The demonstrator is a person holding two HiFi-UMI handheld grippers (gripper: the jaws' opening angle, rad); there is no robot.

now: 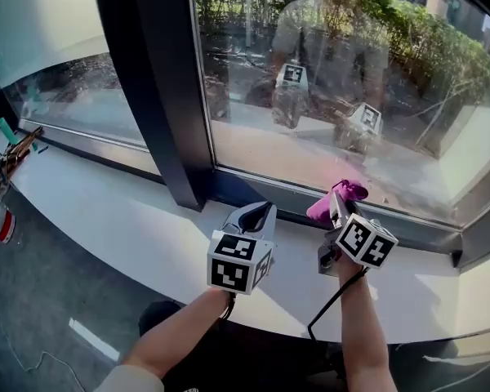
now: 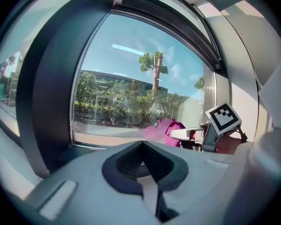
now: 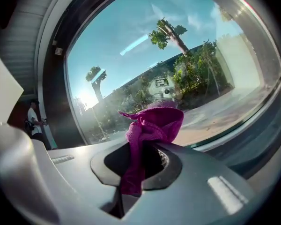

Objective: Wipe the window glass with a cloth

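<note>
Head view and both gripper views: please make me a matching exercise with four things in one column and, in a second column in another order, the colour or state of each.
Things
1. cloth
2. left gripper
3. window sill
4. window frame post

Colour or state
A. white, lying flat under the glass
B. jaws together, nothing between them
C. magenta, clamped in the jaws of the right gripper
D. dark, standing upright

Pairs: 1-C, 2-B, 3-A, 4-D
</note>
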